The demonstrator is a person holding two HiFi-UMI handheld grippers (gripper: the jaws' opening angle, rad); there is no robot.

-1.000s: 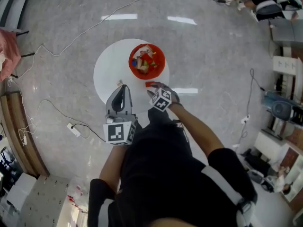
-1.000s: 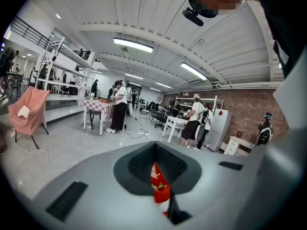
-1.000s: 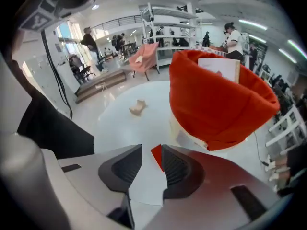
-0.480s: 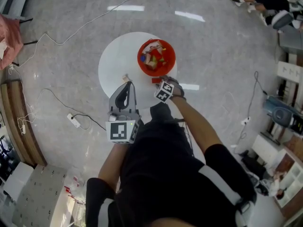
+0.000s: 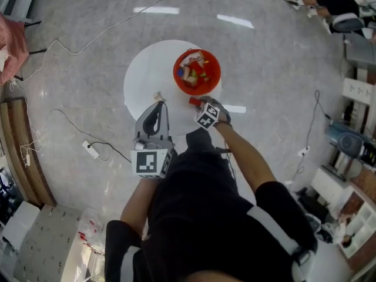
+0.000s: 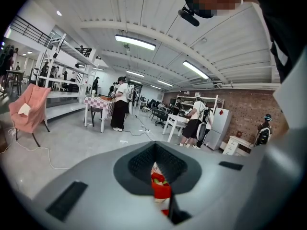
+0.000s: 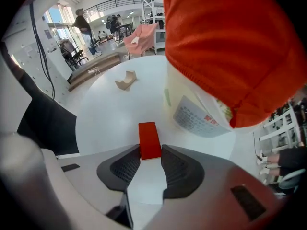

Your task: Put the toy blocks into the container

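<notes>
A red container [image 5: 178,78] with several toy blocks in it stands at the far right of the round white table [image 5: 144,81]. It fills the upper right of the right gripper view as a red container [image 7: 230,47]. A flat red block [image 5: 194,101] lies on the table just in front of it. My right gripper [image 5: 198,103] is closing on that red block [image 7: 149,140], its pads against the near end of the block's sides. A tan arch block [image 5: 158,97] lies just ahead of my left gripper [image 5: 157,104], which is shut and holds nothing.
Cables run over the grey floor, with a power strip [image 5: 93,162] at the left. A wooden bench [image 5: 23,163] and a pink chair [image 5: 9,57] stand at the left edge. Shelves and furniture line the right side. Several people stand far off in the hall.
My right gripper has moved forward over the table up to the red block, so that the block now lies between its jaws. The left gripper has hardly moved.
</notes>
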